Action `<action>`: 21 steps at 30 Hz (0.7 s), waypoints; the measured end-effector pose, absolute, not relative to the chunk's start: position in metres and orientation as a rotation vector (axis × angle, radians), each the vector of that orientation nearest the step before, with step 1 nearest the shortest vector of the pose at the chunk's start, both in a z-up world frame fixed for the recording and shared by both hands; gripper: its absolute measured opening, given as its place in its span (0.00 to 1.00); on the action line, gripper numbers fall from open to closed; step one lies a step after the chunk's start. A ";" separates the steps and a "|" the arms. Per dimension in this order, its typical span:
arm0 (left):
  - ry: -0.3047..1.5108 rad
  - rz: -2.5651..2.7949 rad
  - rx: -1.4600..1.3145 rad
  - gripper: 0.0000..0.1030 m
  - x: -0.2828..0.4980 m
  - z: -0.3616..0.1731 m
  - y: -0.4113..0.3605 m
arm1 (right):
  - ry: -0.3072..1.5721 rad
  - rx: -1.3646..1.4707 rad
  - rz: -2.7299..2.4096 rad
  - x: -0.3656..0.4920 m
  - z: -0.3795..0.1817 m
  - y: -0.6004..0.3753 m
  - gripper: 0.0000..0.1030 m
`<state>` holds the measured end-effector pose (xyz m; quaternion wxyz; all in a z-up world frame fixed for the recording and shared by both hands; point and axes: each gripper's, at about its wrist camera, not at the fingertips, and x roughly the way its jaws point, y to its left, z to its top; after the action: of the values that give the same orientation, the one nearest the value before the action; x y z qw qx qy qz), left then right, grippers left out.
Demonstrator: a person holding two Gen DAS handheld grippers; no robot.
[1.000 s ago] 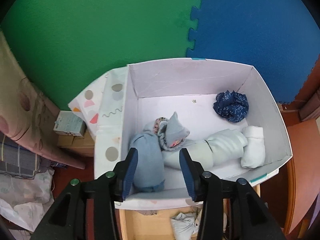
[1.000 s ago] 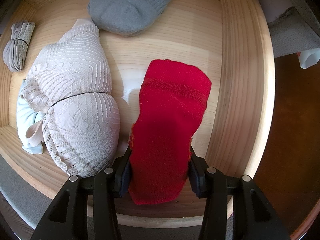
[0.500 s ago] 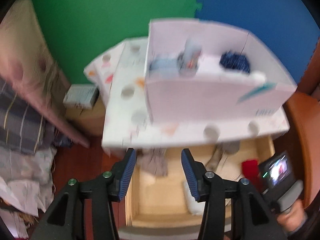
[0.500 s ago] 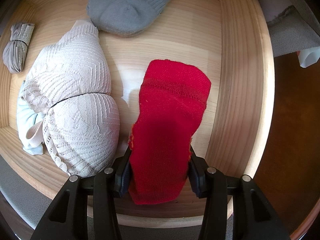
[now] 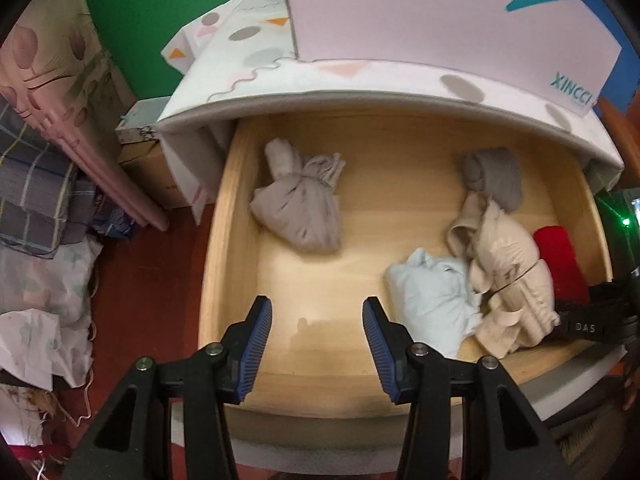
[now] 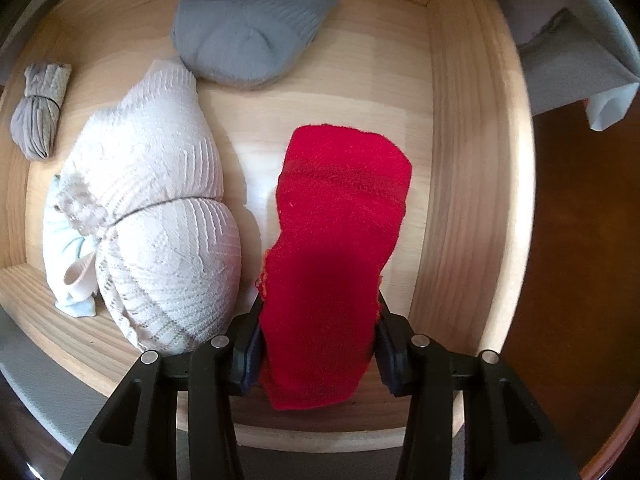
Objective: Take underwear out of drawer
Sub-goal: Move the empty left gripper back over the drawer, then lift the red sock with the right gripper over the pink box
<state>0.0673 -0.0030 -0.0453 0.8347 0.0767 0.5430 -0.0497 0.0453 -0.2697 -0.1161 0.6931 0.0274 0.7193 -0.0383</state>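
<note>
- Left tongs (image 5: 317, 344) — apart, empty — hang over the drawer's (image 5: 224, 216) bare front-left floor.
- Right tongs (image 6: 318, 354) clamp the red underwear (image 6: 340, 248), lying inside the drawer just beside its right wall, cream bundle (image 6: 160, 216) opposite.

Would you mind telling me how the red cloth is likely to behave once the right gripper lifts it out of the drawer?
The red cloth looks like soft knit, so it will probably droop on both sides of the right gripper. Its fuzzy surface should grip the pads rather than slip. It seems light, and lies apart from the lace bundle, so it should lift alone.
</note>
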 end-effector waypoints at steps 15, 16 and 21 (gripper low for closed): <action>1.186 -0.048 0.185 0.47 0.074 -0.059 -0.003 | 1.407 0.075 -0.053 0.051 -0.008 -0.294 0.40; 1.193 -0.051 0.198 0.47 0.074 -0.061 -0.005 | 1.398 0.079 -0.044 0.052 0.002 -0.297 0.40; 1.148 -0.081 0.197 0.47 0.068 -0.054 -0.010 | 1.325 0.037 -0.032 0.051 0.055 -0.299 0.40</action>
<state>0.0680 -0.0096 -0.0542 0.8344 0.0931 0.5419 -0.0382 0.0505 -0.2992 0.0552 0.7882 0.0170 0.6150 -0.0147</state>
